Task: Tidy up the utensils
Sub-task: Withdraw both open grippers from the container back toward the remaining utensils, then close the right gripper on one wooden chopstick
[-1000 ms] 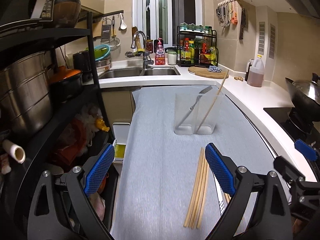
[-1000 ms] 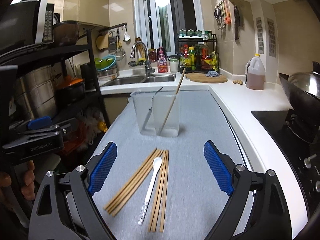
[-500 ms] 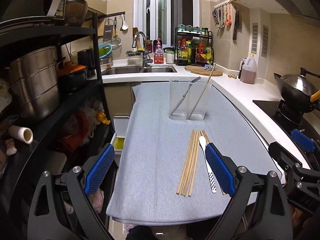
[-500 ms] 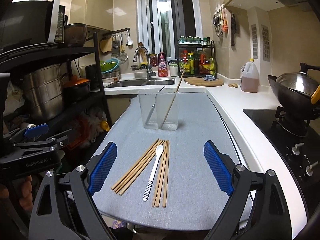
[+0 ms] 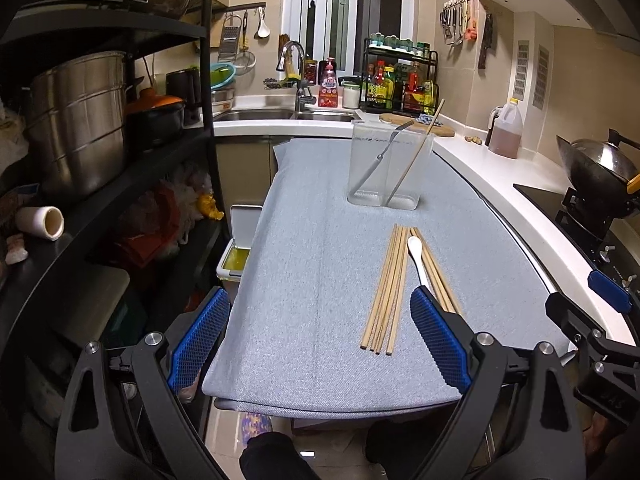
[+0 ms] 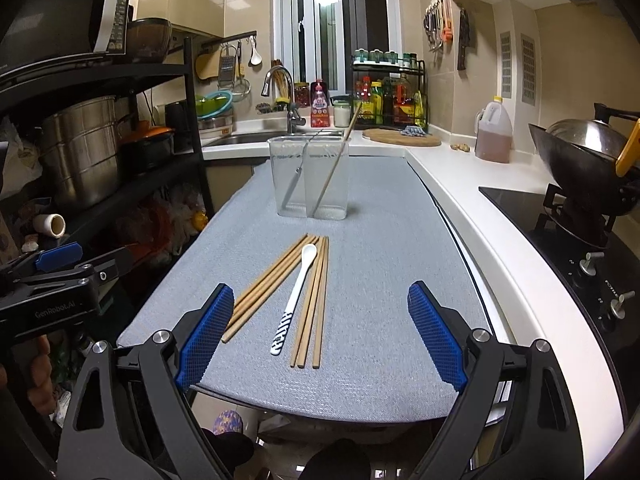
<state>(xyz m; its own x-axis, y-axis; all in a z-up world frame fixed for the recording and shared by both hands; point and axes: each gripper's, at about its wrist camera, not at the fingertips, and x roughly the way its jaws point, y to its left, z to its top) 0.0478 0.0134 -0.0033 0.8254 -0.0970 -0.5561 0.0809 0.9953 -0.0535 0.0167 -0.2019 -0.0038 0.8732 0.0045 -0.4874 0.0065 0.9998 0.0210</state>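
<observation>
Left gripper (image 5: 316,340): bottom of the left wrist view, jaws spread wide, nothing between the blue ribbed pads; it hangs over the near edge of the cloth.
Right gripper (image 6: 320,338): bottom of the right wrist view, jaws also spread and empty, the utensils lying just beyond them.
Cloth (image 6: 380,280): grey-blue woven fabric, matte and slightly grainy, covering the counter; likely grippy enough to stop things rolling.
Chopsticks (image 6: 276,276): two loose bundles at frame centre, thin straight wooden sticks. Probably light, stiff and prone to scatter; best pinched across the middle, one or two at a time.
Spoon (image 6: 298,292): white, glossy, patterned handle end, lying between the bundles. Looks ceramic, so slippery and breakable; take it by the handle.
Holder (image 6: 310,176): clear plastic two-compartment tub, upper centre, with one metal utensil (image 6: 294,184) and one chopstick (image 6: 338,160) leaning inside.
</observation>
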